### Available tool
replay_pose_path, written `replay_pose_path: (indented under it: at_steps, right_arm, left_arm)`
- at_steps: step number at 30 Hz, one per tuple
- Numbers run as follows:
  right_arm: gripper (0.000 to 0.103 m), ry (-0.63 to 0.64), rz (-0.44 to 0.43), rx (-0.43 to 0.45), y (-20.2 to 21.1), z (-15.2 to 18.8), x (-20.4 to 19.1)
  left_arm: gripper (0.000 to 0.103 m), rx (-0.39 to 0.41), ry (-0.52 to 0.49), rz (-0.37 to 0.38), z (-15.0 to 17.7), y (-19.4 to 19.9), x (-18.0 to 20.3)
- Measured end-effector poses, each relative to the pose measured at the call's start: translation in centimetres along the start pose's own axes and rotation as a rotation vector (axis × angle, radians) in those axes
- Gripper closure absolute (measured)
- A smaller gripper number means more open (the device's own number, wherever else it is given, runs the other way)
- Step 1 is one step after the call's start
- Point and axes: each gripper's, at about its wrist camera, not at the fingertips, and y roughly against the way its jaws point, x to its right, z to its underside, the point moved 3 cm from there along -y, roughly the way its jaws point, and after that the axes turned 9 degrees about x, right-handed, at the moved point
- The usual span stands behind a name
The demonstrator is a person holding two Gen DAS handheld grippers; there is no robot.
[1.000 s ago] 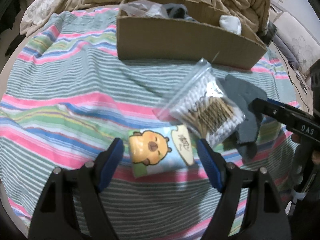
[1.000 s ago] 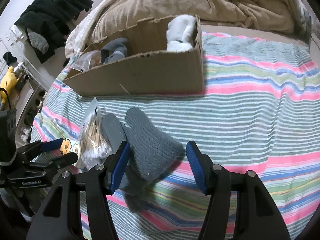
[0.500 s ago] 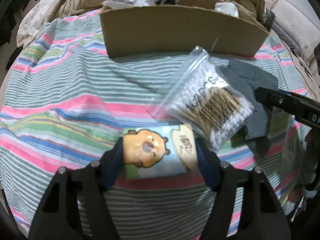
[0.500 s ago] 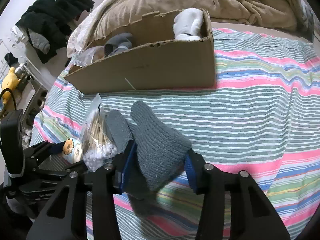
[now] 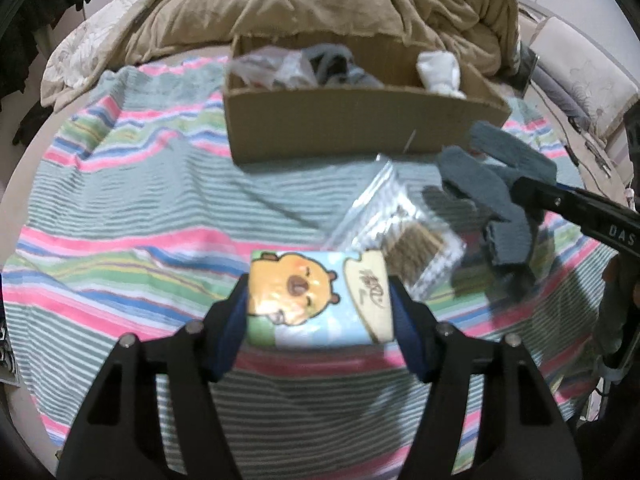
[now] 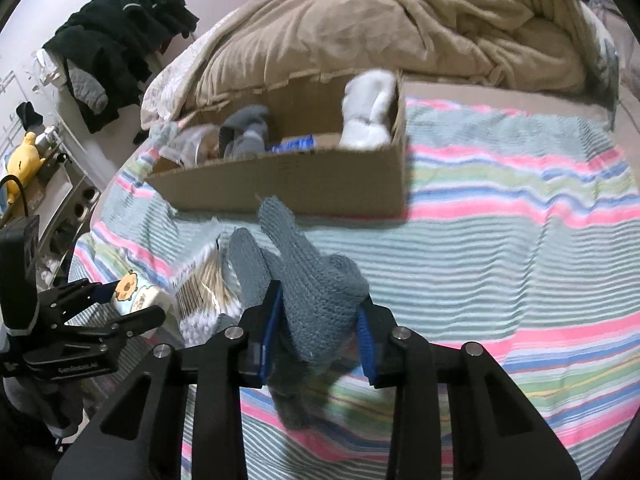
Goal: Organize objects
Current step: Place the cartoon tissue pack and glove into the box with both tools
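Note:
My left gripper [image 5: 318, 312] is shut on a tissue pack [image 5: 316, 300] printed with an orange capybara and holds it above the striped blanket [image 5: 132, 208]. My right gripper [image 6: 318, 332] is shut on a grey knit glove [image 6: 312, 280], lifted off the bed; the glove also shows in the left wrist view [image 5: 496, 184]. A clear bag of cotton swabs [image 5: 404, 236] lies on the blanket between them, seen too in the right wrist view [image 6: 204, 288]. A cardboard box [image 5: 352, 124] stands behind, holding a plastic bag, grey socks and a white sock.
A tan duvet [image 5: 320, 4] is bunched behind the box. In the right wrist view the box [image 6: 304, 184] sits ahead, and dark clothes [image 6: 120, 40] and shelves lie off the bed's left edge. Striped blanket stretches to the right [image 6: 520, 240].
My left gripper closed on the tissue pack and lifted it. My right gripper closed on the grey glove and raised it off the blanket. Both views now look down into the box.

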Motion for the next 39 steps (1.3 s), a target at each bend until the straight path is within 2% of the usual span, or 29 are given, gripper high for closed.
replay_pose_path:
  at_steps: [16,33,39]
  right_arm:
    - [0.068,0.057,-0.001,0.096,2.4,-4.6,-1.7]
    - [0.068,0.130,-0.022,0.137,1.2,-9.2,-2.7]
    - [0.068,0.164,-0.015,0.168,0.7,-11.5,-2.5]
  left_arm:
    - [0.037,0.101,0.027,0.031,-4.1,2.3,-1.4]
    - [0.037,0.210,-0.005,0.042,-9.9,3.0,-1.4]
    - [0.037,0.224,-0.018,0.054,-11.4,2.4,-0.9]
